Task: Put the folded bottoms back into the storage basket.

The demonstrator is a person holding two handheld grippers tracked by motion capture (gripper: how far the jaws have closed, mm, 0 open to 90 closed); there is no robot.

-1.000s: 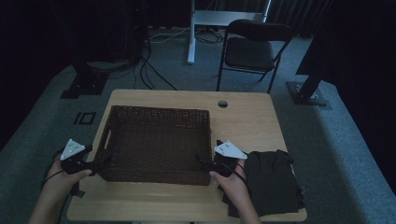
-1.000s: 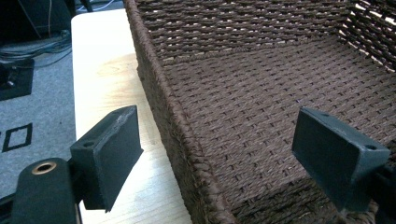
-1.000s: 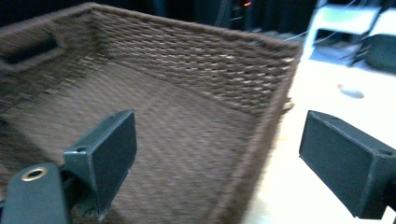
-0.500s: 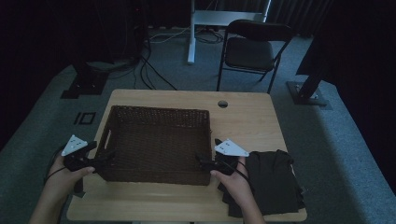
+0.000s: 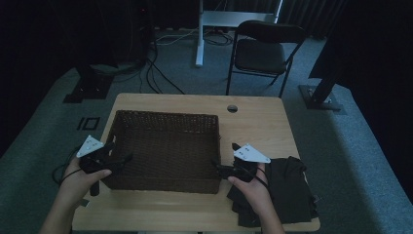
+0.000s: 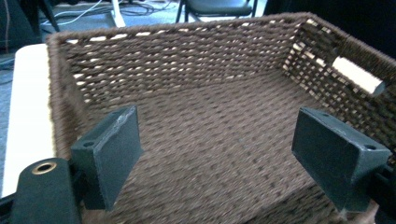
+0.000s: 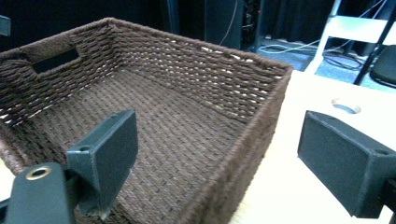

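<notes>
Where the high view looks down on the wooden table, a dark brown woven basket sits on its left half, its near wall close to the table's front edge. The left gripper is at the basket's near left corner, and the right gripper at its near right corner, each held in a hand. A pile of dark cloth lies on the table just right of the right hand. A black folding chair stands on the carpet beyond the table.

In the left gripper view, the jaws stand wide apart above the basket, which is empty inside; nothing is pinched between the pads, and a handle slot shows in the far side wall.

In the right gripper view, the jaws are likewise spread, straddling the basket's side wall, one jaw over the inside and one over the table, without pressing on the weave
</notes>
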